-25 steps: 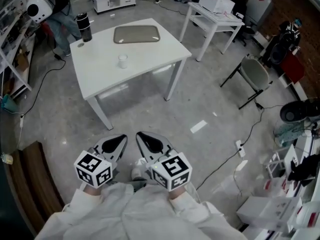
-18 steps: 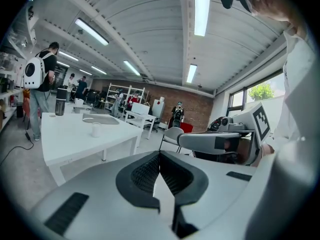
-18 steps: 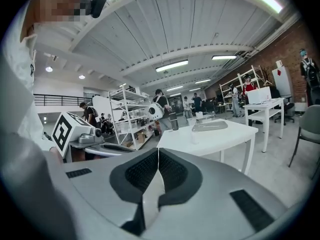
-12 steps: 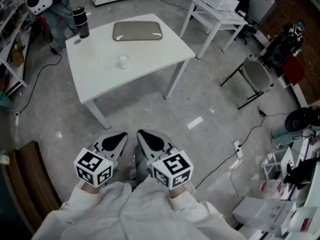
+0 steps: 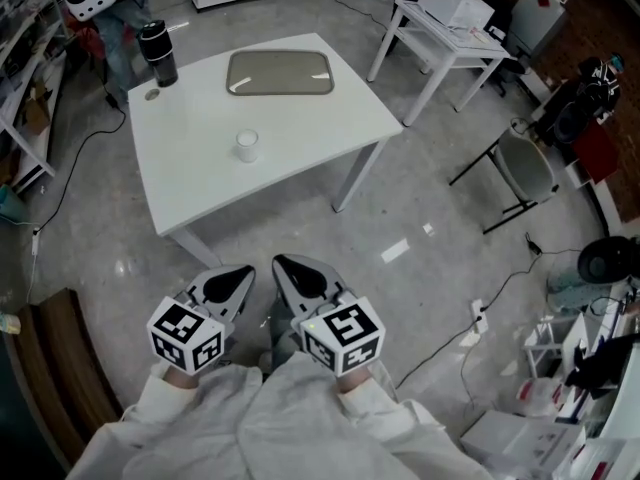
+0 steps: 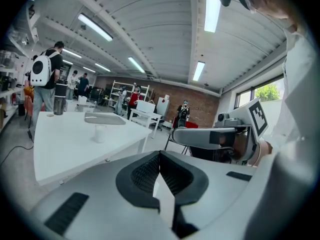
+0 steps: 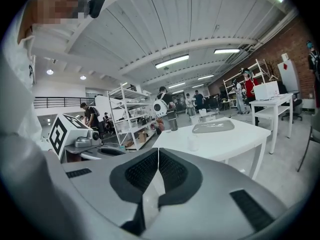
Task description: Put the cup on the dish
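Left gripper (image 5: 230,285) and right gripper (image 5: 300,278), bottom centre, had jaws together and empty, well short of the worktop (image 5: 200,183), where the cup (image 5: 246,145) stood apart from the dish (image 5: 280,72) at upper centre; arriving with jaws unopened would likely topple it.

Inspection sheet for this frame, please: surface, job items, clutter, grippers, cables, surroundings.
Surface: white table, four items on it.
Job's things: cup upright mid-table; dish near the far edge, empty; the two apart.
Clutter: dark flask and small disc at the far left corner.
Grippers: left gripper and right gripper short of the table, jaws shut, nothing held.
Cables: cable on the floor left of the table; power strip with leads on the right.
Surroundings: second table, folding chair.
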Motion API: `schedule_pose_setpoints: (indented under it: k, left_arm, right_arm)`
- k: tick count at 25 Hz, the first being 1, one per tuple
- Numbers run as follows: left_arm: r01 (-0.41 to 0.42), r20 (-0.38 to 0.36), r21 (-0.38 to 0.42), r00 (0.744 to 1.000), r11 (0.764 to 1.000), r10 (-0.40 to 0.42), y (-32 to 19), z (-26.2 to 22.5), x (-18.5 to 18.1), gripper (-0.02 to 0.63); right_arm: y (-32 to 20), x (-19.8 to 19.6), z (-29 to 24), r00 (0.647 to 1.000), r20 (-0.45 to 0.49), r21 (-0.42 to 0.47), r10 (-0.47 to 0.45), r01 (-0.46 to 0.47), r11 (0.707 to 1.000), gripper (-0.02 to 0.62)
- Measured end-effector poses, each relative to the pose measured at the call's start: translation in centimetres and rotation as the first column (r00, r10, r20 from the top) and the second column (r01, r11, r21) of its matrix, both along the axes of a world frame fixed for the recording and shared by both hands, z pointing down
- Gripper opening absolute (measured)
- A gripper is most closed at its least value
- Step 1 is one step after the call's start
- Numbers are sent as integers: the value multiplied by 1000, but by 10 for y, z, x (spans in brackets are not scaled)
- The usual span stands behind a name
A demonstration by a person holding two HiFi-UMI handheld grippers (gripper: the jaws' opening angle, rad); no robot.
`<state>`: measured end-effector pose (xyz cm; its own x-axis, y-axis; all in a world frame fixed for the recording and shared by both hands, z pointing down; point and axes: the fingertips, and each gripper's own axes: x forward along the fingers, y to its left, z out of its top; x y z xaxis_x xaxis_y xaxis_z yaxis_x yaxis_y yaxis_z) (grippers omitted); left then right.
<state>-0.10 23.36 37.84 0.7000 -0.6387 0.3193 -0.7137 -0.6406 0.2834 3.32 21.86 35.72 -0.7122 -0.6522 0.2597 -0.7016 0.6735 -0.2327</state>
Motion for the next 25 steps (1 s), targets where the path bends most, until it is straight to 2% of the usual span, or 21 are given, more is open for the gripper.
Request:
schedule_pose_setpoints:
  k: [16, 25]
  left_arm:
    - [78, 8, 12, 997, 997, -78, -151, -16, 17, 9]
    - [116, -15, 38, 993, 992, -116, -215, -18, 29, 9]
  right_arm:
    - [-148, 13, -13, 997, 17, -1, -76, 76, 997, 14]
    - [-206, 21, -16, 992, 2, 24, -128, 128, 992, 14]
